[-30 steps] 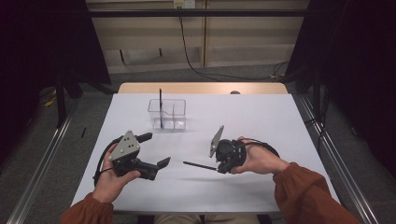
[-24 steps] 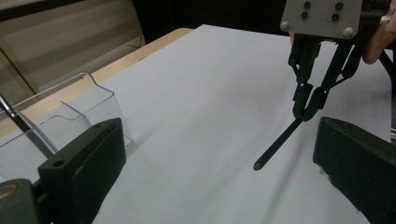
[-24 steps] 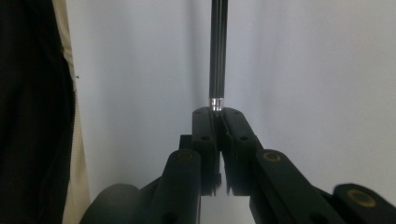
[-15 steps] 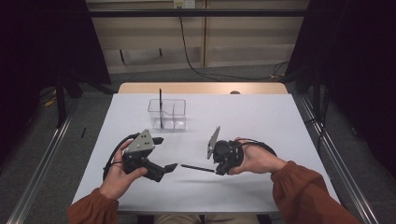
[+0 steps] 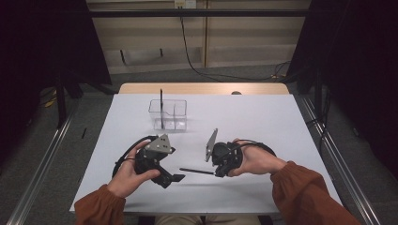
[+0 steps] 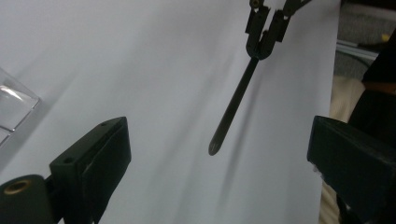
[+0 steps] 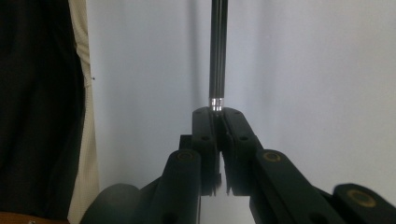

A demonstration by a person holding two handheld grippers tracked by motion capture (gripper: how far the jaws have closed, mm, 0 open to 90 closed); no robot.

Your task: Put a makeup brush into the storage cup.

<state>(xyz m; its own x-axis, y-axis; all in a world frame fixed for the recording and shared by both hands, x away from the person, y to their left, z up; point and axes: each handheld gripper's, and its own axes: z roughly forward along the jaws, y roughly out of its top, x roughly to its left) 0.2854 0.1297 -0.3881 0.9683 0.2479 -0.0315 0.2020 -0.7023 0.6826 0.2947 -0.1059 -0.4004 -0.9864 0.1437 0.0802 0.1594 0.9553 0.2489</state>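
Landmark: the clear box (image 5: 168,114), toward the far side of the white table (image 5: 281,122), with one dark pen (image 5: 161,105) standing upright in it.

Left gripper (image 5: 170,176) — nearer us than the box and a little to its left, low over the table, tongs wide apart with nothing between them. In the left gripper view the free tip of the second pen (image 6: 232,106) sits in the gap ahead, off centre toward the right-hand jaw.

Second pen lies roughly level, nearer us than the box, between the two grippers, and looks just clear of the table.

Right gripper (image 5: 217,172) — nearer us and to the right of the box, tongs clamped together on that pen's end by its silver band.

We read this as a handover, left taking from right. To do it well, we would:
- keep the right grip steady and level
- centre the shaft between the left jaws before closing
- grip mid-shaft, not the tip — less swing
- loosen the right only once the left holds firm
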